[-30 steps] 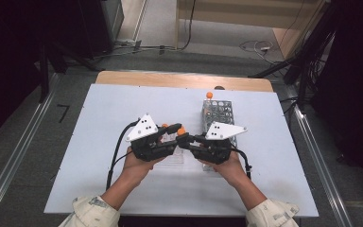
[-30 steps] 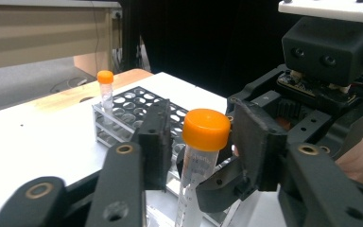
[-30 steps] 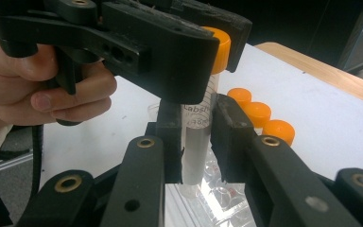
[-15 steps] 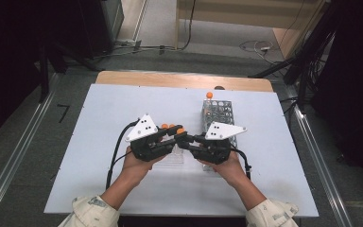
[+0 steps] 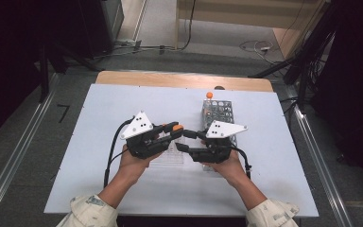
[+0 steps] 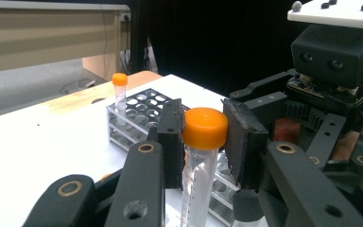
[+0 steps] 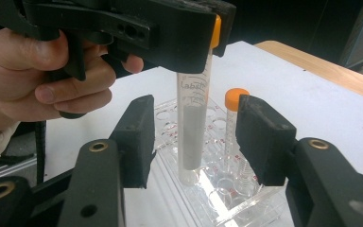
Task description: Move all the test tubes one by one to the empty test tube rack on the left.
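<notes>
White tabletop (image 5: 123, 109), wooden edge strip (image 5: 170, 79) behind; cables (image 5: 255, 46) on grey floor (image 5: 217, 33).

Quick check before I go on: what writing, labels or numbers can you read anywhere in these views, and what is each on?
"Label": printed on the clear plastic tube with the orange screw cap, near its top, seen in the right gripper view.
Graduation marks and digits down that tube's side: too small to read.
Red markings on the clear plastic tube rack: blurred, unreadable.
</notes>
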A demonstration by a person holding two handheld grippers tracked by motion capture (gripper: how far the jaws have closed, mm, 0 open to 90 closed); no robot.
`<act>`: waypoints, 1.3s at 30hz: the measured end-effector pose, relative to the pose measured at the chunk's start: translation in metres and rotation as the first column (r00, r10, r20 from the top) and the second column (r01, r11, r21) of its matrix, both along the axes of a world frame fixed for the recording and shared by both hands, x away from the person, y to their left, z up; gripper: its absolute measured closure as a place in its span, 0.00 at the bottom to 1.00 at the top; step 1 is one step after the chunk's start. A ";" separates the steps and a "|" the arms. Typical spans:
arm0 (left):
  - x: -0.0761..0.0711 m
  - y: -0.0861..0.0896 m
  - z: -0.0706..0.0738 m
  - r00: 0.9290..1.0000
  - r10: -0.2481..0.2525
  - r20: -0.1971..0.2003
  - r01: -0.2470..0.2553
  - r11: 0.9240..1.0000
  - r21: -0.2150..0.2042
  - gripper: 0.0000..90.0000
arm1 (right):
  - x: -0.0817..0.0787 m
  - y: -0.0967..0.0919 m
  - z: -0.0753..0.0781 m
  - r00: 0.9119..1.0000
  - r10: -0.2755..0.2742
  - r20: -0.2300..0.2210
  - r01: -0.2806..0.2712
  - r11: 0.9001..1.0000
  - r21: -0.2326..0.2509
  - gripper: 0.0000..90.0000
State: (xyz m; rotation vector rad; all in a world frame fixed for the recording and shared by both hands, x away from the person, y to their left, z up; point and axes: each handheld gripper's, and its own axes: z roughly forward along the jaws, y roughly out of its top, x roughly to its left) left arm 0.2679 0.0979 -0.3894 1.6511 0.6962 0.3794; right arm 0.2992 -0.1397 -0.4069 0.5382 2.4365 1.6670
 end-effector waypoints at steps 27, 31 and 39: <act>0.016 0.029 -0.007 0.988 0.147 0.038 -0.149 0.988 0.044 0.78 | 0.003 -0.006 0.001 0.999 -0.033 -0.012 0.033 0.999 0.002 0.44; 0.018 0.032 -0.008 0.986 0.165 0.039 -0.166 0.985 0.041 0.78 | 0.003 -0.006 0.000 0.999 -0.044 -0.019 0.044 0.999 -0.002 0.38; 0.021 0.034 -0.012 0.980 0.195 0.047 -0.197 0.980 0.043 0.78 | 0.007 -0.007 0.000 0.995 -0.098 -0.030 0.097 0.995 -0.016 0.25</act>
